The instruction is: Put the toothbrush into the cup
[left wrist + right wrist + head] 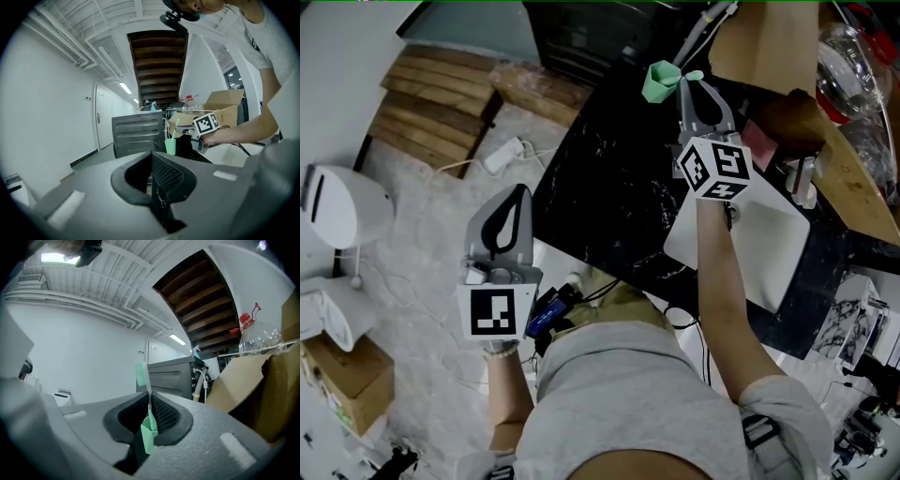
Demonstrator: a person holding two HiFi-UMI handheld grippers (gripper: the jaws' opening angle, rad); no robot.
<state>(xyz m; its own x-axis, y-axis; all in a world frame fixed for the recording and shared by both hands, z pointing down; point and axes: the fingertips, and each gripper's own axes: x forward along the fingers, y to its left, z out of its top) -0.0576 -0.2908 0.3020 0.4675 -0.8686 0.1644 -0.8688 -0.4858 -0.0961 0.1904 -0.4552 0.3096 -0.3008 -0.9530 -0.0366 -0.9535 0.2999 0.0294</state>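
1. Stretching across the middle of the head view, the black marbled tabletop (609,178) carries a white board (769,248) at its right side, and a cardboard box (769,42) stands at the far edge.
2. The person's left claw (518,190) is held off the tabletop's left edge, above the pale floor (441,216). In its own view the left claw (152,157) is clenched, the two jaws pressed flat together with nothing between them.
3. The right claw (694,86) reaches over the far part of the tabletop, pointing at the cup, with its marker cube (713,167) behind it.
4. The green cup (660,82) stands upright near the tabletop's far edge, just left of the right claw's tips; the left gripper view also shows it (170,146).
5. The toothbrush (149,401) is clamped between the right claw's jaws, its brush end sticking out beyond the tips and its green handle end back between the pads. In the head view its mint tip (695,75) is right beside the cup's rim; whether it is inside the cup cannot be told
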